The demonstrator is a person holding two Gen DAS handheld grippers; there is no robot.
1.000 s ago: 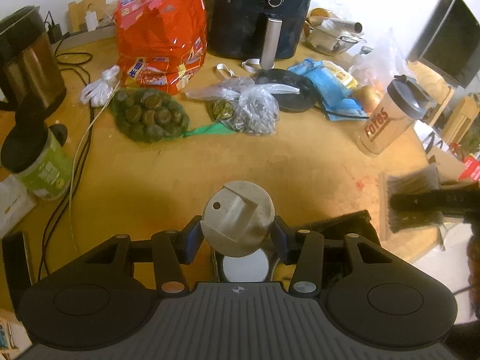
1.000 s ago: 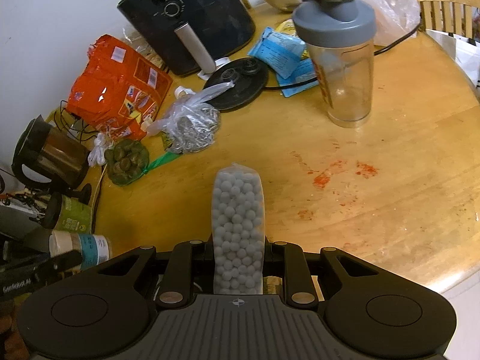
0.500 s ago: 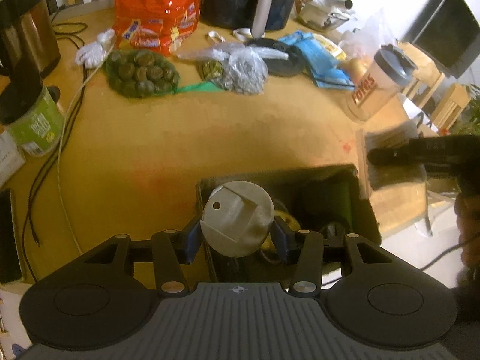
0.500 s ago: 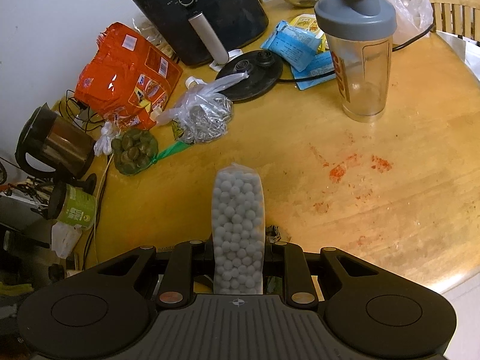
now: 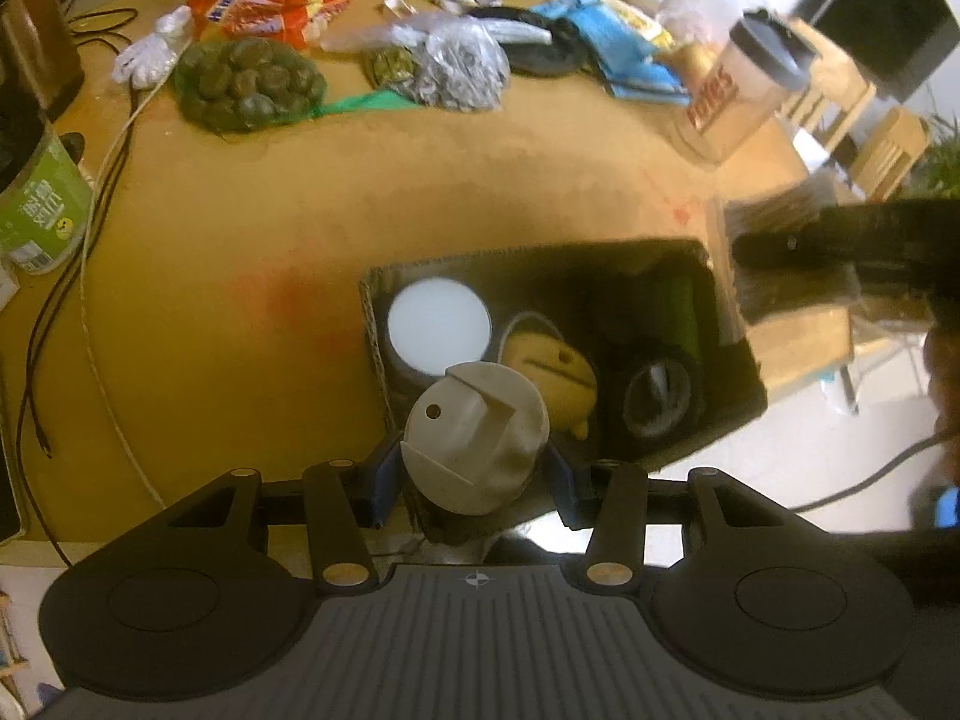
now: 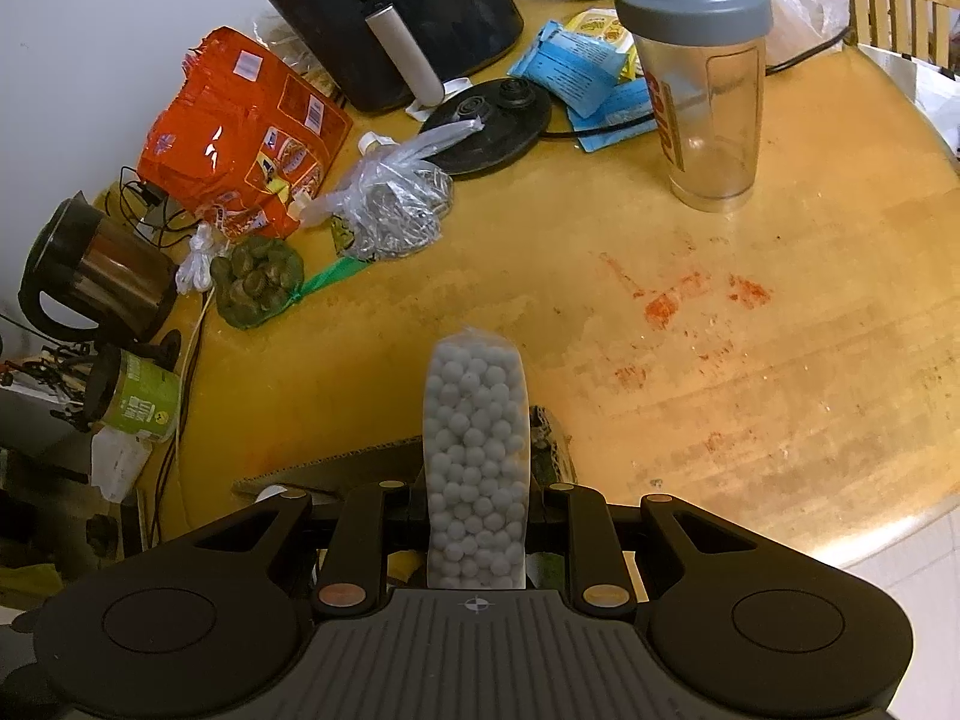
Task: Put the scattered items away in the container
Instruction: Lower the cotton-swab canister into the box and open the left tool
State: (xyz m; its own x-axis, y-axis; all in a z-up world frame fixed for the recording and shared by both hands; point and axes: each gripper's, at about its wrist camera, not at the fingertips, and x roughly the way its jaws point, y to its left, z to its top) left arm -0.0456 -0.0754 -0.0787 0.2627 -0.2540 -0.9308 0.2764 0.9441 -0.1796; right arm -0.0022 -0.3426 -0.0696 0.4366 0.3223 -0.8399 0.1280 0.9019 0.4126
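Through the left wrist camera, we see our left gripper (image 5: 474,468) closed on a grey round lid-like piece (image 5: 474,435), the two blue pads pressed to its sides so that it stands face-on to the lens. Just ahead of the jaws and below them lies the cardboard box (image 5: 729,324), the container for this tidy-up, open at the top. Inside it, ahead and slightly left of the jaws, we make out a white-topped jar (image 5: 437,327); ahead and to the right a yellow toy (image 5: 555,375) and a roll of black tape (image 5: 654,399). We judge that we carry the piece above the box's near edge so it can drop in beside these. Far ahead, across the table (image 5: 252,222), a net of green produce (image 5: 246,87) and a clear bag (image 5: 459,69) lie well apart from us. To the right of the jaws our right gripper (image 5: 798,240) shows as a dark blur.

From the right wrist camera, the right gripper (image 6: 477,516) is pinched on a clear pouch of white beads (image 6: 477,450), which stands up between the fingers. Below the jaws, mostly hidden, a corrugated edge of the box (image 6: 327,468) peeks out to the left. We judge this pouch too is waiting over the box. A shaker bottle (image 6: 699,72) stands far ahead, to the right.
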